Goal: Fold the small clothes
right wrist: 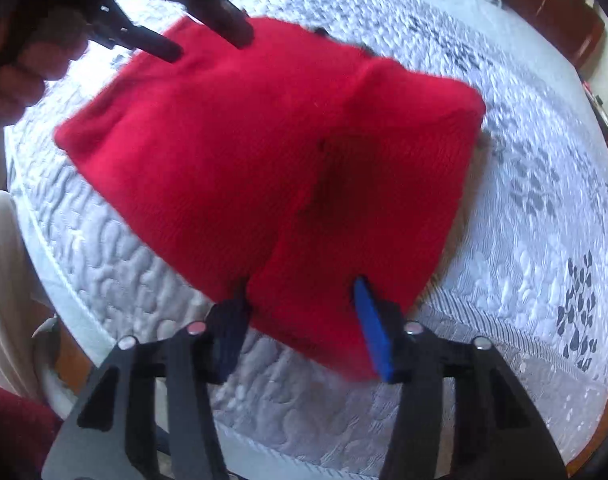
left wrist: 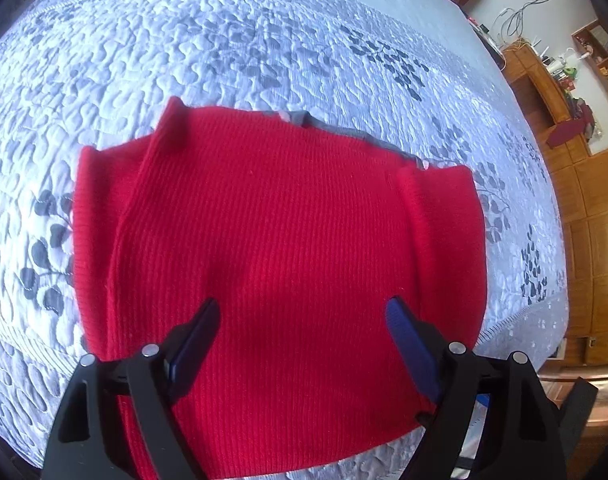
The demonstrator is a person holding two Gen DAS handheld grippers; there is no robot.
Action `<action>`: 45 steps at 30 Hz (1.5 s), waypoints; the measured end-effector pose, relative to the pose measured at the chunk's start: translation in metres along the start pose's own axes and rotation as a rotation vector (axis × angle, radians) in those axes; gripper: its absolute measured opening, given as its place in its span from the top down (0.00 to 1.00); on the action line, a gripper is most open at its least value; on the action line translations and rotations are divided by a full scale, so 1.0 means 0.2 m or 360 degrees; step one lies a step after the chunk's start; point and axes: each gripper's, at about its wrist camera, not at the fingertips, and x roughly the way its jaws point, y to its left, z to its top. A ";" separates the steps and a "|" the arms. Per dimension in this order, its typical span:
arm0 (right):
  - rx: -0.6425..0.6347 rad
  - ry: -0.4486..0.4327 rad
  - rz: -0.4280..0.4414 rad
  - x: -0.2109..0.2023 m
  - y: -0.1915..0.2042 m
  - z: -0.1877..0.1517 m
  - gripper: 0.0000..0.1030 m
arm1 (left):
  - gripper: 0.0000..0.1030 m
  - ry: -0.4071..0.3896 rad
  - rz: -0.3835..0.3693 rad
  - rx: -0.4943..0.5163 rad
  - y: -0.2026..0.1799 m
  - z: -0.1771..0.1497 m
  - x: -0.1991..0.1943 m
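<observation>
Two blue-padded fingers of the left gripper [left wrist: 302, 312] stand wide apart over the near half of a red ribbed garment [left wrist: 272, 240], which lies spread flat on a quilted grey-and-white bedspread [left wrist: 244, 40] with its sides turned inward and a strip of grey fabric [left wrist: 344, 130] showing at its far edge. From the right wrist, the right gripper [right wrist: 300, 304] has its jaws apart around the garment's near corner, whether touching it cannot be told; the blurred left gripper hovers over the far edge.
</observation>
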 end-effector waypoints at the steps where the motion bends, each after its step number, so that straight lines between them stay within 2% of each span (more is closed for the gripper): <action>1: 0.0021 -0.0005 0.0016 0.00 -0.02 0.00 0.72 | 0.18 0.0015 -0.0014 -0.0007 -0.01 0.00 0.01; 2: 0.0042 -0.0006 0.0025 0.00 -0.03 -0.01 0.81 | 0.18 0.0031 -0.0031 -0.0010 -0.02 -0.01 0.03; 5: 0.0209 -0.0032 0.0174 -0.03 -0.15 0.00 0.87 | 0.18 0.0077 -0.0072 -0.0019 -0.05 -0.02 0.07; 8: 0.0334 -0.0079 0.0293 -0.09 -0.23 -0.01 0.87 | 0.18 0.0116 -0.0143 -0.0054 -0.09 -0.03 0.10; 11: 0.0433 -0.0122 0.0400 -0.14 -0.30 -0.01 0.87 | 0.17 0.0171 -0.0229 -0.0162 -0.12 -0.02 0.15; 14: 0.0470 -0.0158 0.0429 -0.17 -0.34 -0.02 0.87 | 0.17 0.0230 -0.0314 -0.0234 -0.17 0.00 0.22; 19: 0.0533 -0.0239 0.0470 -0.25 -0.42 -0.04 0.87 | 0.16 0.0272 -0.0245 -0.0323 -0.22 0.04 0.28; 24: 0.0553 -0.0291 0.0498 -0.30 -0.46 -0.07 0.87 | 0.16 0.0249 -0.0394 -0.0396 -0.26 0.06 0.25; 28: 0.0574 -0.0317 0.0517 -0.32 -0.47 -0.08 0.88 | 0.16 0.0316 -0.0528 -0.0391 -0.34 0.08 0.28; 31: 0.0576 -0.0324 0.0522 -0.31 -0.47 -0.08 0.87 | 0.16 0.0356 -0.0570 -0.0395 -0.39 0.11 0.34; 33: 0.0581 -0.0324 0.0528 -0.31 -0.47 -0.09 0.87 | 0.20 0.0385 -0.0598 -0.0393 -0.42 0.13 0.39; 35: 0.0584 -0.0327 0.0531 -0.31 -0.48 -0.09 0.87 | 0.41 0.0410 -0.0633 -0.0405 -0.44 0.15 0.44; 38: 0.0587 -0.0331 0.0538 -0.31 -0.48 -0.10 0.87 | 0.58 0.0437 -0.0645 -0.0391 -0.46 0.18 0.50; 39: 0.0584 -0.0333 0.0539 -0.31 -0.48 -0.10 0.87 | 0.62 0.0430 -0.0649 -0.0371 -0.47 0.19 0.51; 41: 0.0577 -0.0337 0.0546 -0.31 -0.48 -0.10 0.87 | 0.75 0.0403 -0.0659 -0.0314 -0.49 0.20 0.50; 45: 0.0574 -0.0340 0.0565 -0.31 -0.46 -0.10 0.87 | 0.82 0.0341 -0.0664 -0.0219 -0.54 0.22 0.47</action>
